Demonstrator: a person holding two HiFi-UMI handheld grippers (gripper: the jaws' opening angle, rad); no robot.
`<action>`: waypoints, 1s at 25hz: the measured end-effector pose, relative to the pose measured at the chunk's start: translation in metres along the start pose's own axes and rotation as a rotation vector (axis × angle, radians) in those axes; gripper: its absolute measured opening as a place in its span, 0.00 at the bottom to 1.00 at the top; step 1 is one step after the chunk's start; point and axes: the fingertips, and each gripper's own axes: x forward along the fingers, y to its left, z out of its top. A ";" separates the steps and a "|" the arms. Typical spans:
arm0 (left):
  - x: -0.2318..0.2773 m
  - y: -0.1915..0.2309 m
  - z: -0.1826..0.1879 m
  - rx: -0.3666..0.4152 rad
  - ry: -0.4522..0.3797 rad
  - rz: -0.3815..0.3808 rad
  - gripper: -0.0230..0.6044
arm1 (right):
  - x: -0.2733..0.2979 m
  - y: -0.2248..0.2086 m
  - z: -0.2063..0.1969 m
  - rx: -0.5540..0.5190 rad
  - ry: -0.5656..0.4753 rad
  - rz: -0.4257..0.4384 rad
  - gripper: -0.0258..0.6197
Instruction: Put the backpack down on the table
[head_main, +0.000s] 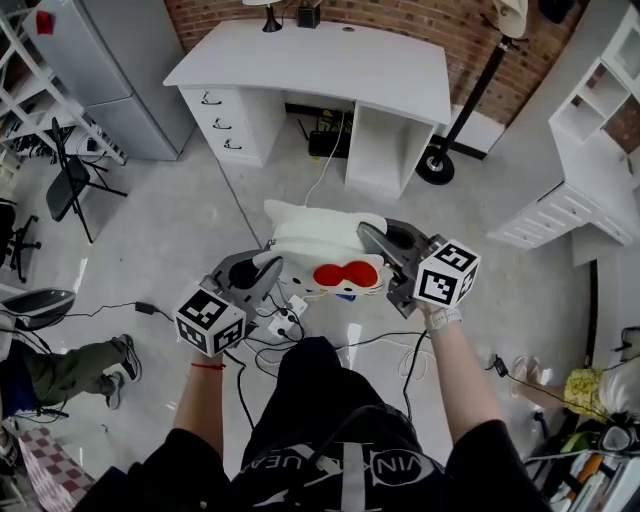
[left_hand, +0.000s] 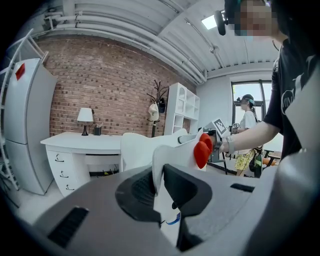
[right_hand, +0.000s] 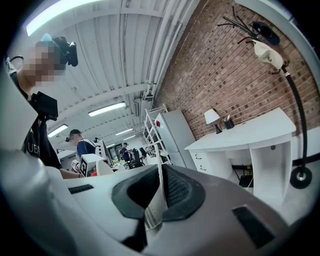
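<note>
Here, L gripper (head_main: 266, 277) & R gripper (head_main: 372, 245) each pinch backpack (head_main: 318, 235) edges, short of table (head_main: 330, 70); thin holds may slip, dropping it.

Head view: from high up, facing steeply down, left gripper (head_main: 268, 268) and right gripper (head_main: 372, 240) close below, bench (head_main: 330, 70) farther off at top. Left gripper view: riding right behind own jaws, facing almost level along them toward bench, lamp (left_hand: 85, 116) and brick wall (left_hand: 100, 75), right gripper's cube (left_hand: 220, 126) at mid-right. Right gripper view: equally tight on own jaws, facing level, rolled so wall and bench lean at right, left gripper's cube at left. Shared by all three: bench and lamp.
</note>
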 end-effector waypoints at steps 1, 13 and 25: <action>0.003 0.003 -0.002 -0.002 0.005 -0.002 0.08 | 0.002 -0.004 -0.002 0.006 0.002 -0.002 0.06; 0.073 0.075 0.014 -0.012 0.003 0.001 0.08 | 0.046 -0.088 0.025 0.017 0.006 -0.003 0.06; 0.135 0.207 0.069 -0.021 -0.022 0.032 0.08 | 0.153 -0.184 0.096 0.008 0.017 0.021 0.06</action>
